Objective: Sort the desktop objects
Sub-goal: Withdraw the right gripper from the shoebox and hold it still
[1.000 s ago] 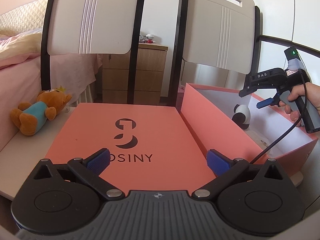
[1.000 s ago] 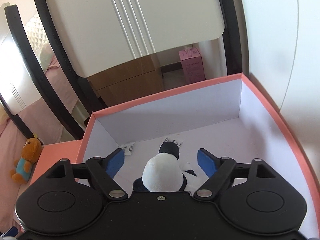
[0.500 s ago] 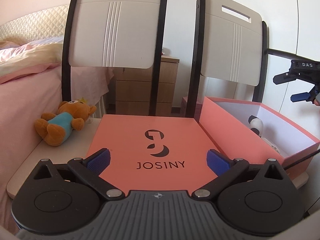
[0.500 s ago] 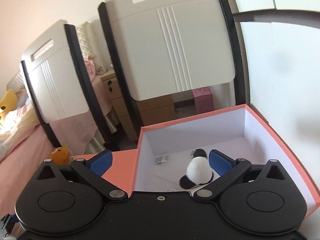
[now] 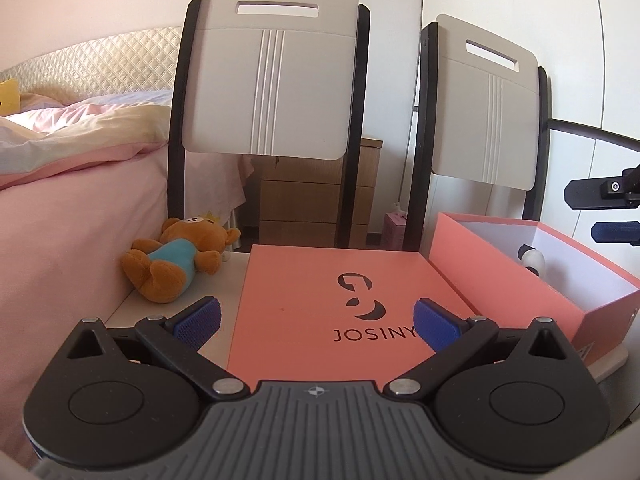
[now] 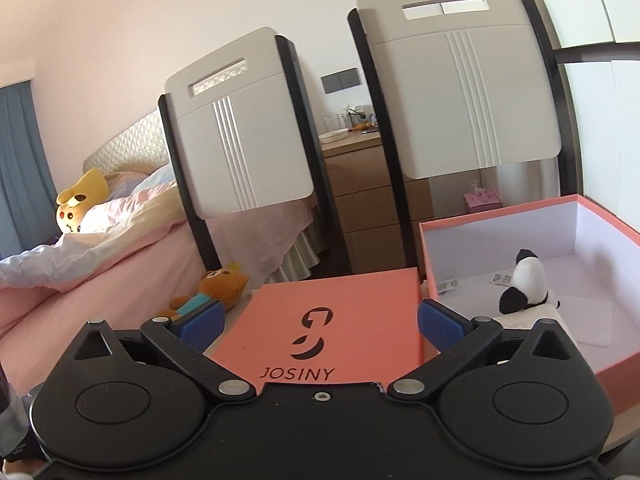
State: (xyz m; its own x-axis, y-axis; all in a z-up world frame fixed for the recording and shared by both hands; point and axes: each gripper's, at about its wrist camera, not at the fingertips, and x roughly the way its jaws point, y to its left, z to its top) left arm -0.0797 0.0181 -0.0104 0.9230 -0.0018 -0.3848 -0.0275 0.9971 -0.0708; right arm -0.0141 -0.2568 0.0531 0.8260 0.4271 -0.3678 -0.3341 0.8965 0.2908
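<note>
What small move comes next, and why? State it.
Probably send the left gripper, open and empty, toward the brown bear lying on the table left of the box lid. The panda already lies in the open box, and the right gripper is open and empty, so the bear looks like the last toy unsorted.

"JOSINY" in dark letters under a round logo on the coral box lid [image 5: 320, 300], small tags in the box unreadable
</note>
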